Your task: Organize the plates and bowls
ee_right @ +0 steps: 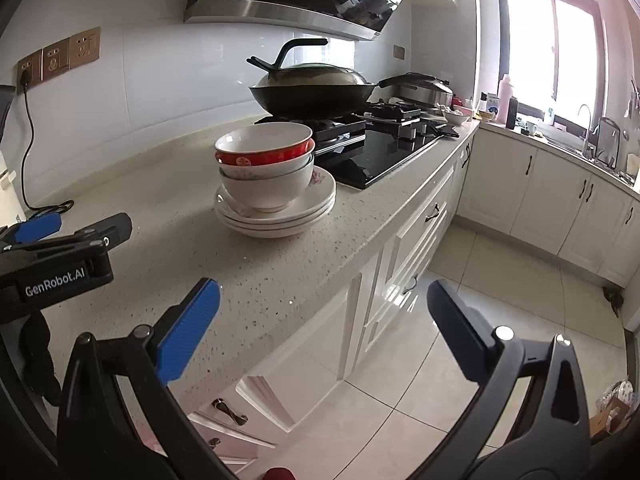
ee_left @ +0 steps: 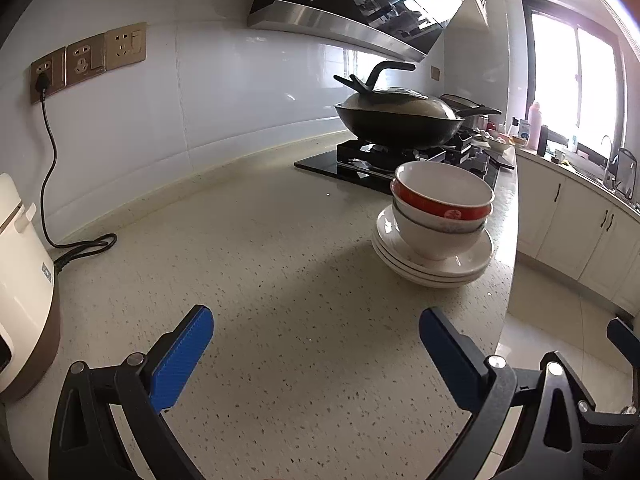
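Observation:
A stack of white plates (ee_left: 472,258) (ee_right: 320,194) sits on the speckled countertop (ee_left: 260,264) (ee_right: 208,256) near its front edge. Nested bowls stand on the plates: a white bowl (ee_left: 430,242) (ee_right: 268,188) at the bottom and a red-banded bowl (ee_left: 440,194) (ee_right: 264,146) on top. My left gripper (ee_left: 316,326) is open over the counter, well short of the stack, with nothing between its blue pads. My right gripper (ee_right: 324,304) is open too, hanging over the counter's front edge, empty. The left gripper (ee_right: 72,232) shows at the left of the right wrist view.
A black wok with lid (ee_left: 400,116) (ee_right: 312,92) sits on the gas hob (ee_left: 400,160) (ee_right: 380,148) behind the stack. A white rice cooker (ee_left: 20,292) stands at the far left, its cord plugged into wall sockets (ee_left: 88,62). White cabinets (ee_right: 400,248) and tiled floor lie to the right.

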The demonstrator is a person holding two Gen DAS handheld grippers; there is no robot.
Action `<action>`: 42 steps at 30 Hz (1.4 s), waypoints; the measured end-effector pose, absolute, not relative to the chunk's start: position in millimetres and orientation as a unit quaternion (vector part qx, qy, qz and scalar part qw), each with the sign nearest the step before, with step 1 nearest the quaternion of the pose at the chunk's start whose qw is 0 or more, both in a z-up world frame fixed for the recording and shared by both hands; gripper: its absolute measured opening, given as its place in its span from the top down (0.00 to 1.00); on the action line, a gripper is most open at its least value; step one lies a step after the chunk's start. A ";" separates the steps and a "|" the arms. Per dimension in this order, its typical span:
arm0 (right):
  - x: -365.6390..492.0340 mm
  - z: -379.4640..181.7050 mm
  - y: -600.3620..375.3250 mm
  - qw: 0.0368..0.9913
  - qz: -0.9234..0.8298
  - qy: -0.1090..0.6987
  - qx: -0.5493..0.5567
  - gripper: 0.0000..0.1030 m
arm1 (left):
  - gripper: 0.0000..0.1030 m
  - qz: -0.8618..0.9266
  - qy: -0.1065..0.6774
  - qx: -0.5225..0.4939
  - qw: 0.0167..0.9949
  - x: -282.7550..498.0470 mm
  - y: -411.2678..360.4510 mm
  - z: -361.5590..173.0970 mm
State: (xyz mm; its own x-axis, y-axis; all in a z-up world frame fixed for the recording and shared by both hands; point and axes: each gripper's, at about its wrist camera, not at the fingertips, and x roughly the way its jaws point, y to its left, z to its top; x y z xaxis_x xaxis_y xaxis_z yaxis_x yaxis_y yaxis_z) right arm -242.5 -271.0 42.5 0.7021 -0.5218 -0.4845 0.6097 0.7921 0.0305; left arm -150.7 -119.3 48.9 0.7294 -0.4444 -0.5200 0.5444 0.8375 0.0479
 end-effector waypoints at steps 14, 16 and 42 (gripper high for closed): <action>-249.5 47.7 -263.8 0.915 -0.315 0.234 0.089 0.00 | 0.00 -0.285 0.245 0.098 0.921 -158.1 -114.3 49.8; -249.0 48.2 -262.2 0.915 -0.316 0.234 0.087 0.00 | 0.00 -0.288 0.244 0.097 0.921 -157.6 -113.0 49.7; -264.7 53.1 -230.6 0.903 -0.335 0.260 0.066 0.00 | 0.00 -0.335 0.259 0.067 0.903 -161.7 -97.4 50.2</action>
